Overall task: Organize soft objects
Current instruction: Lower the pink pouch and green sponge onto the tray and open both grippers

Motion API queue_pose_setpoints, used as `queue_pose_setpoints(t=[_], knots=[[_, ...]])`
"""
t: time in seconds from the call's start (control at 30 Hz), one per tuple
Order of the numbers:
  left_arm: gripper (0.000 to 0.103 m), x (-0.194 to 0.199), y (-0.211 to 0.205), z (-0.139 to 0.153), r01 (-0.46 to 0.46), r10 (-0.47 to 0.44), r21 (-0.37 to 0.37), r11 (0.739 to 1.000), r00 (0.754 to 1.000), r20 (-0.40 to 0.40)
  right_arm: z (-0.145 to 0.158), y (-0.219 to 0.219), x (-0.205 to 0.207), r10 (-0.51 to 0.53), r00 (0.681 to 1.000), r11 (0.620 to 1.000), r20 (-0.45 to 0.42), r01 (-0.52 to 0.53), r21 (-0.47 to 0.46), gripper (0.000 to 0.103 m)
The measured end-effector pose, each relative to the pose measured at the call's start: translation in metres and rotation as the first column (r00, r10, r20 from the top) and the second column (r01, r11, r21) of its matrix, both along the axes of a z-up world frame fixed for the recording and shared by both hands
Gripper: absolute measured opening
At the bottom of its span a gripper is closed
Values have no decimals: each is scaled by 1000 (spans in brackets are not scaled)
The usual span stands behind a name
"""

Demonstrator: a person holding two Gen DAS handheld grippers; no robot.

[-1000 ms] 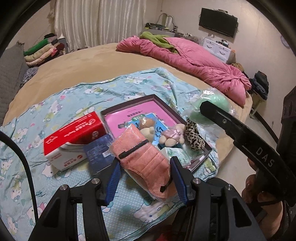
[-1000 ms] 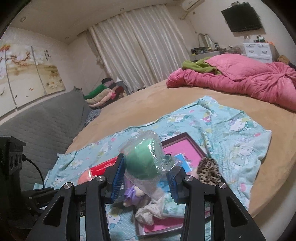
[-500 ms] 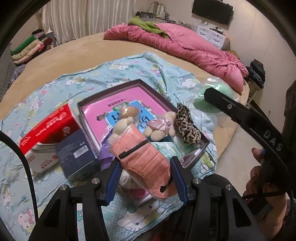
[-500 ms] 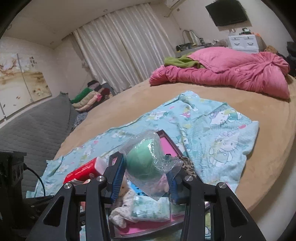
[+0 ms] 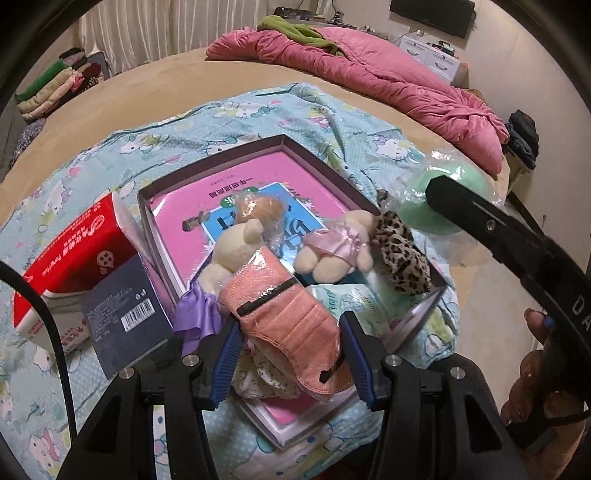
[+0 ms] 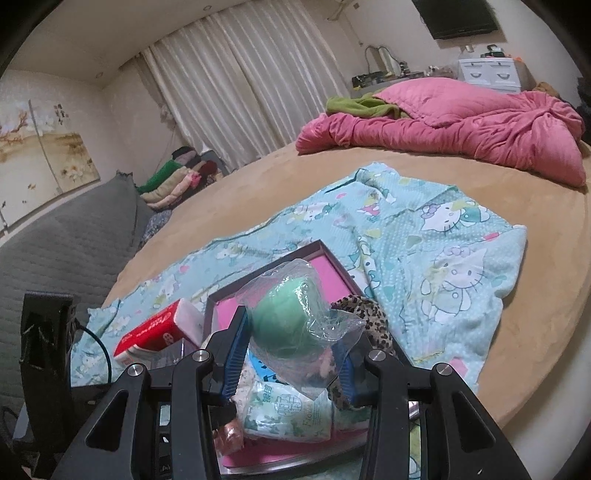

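Plush toys (image 5: 328, 247) on cartoon blanket (image 6: 443, 236).

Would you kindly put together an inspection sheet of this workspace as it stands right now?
Surface: round tan bed with a cartoon-cat blanket spread on it.
Job's things: shallow box holding two plush bears, a leopard-print pouch and a tissue pack.
Clutter: red tissue box and dark blue carton beside the shallow box.
Grippers: left gripper clamps a bagged pink mask; right gripper clamps a bagged green ball.
Cables: black cable at the left edge.
Surroundings: pink quilt, curtains, folded clothes, wall television, white drawers.
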State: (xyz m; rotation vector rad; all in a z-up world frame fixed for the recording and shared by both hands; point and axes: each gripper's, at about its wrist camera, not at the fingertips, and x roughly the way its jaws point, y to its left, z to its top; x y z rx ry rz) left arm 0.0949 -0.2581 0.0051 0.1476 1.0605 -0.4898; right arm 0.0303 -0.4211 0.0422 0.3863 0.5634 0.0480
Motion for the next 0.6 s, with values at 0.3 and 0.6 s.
queue_pose_setpoints(t=[0.3,0.6], knots=[[53,12,1,-1,2,-2,5,1000,1000,9,-10,8,17,24,999,1000,-25,-24,-19,44],[53,17,0,-5,11,-11,19,1000,1000,12,-33,11,38,51,993,999,-105,-52,-10,44]])
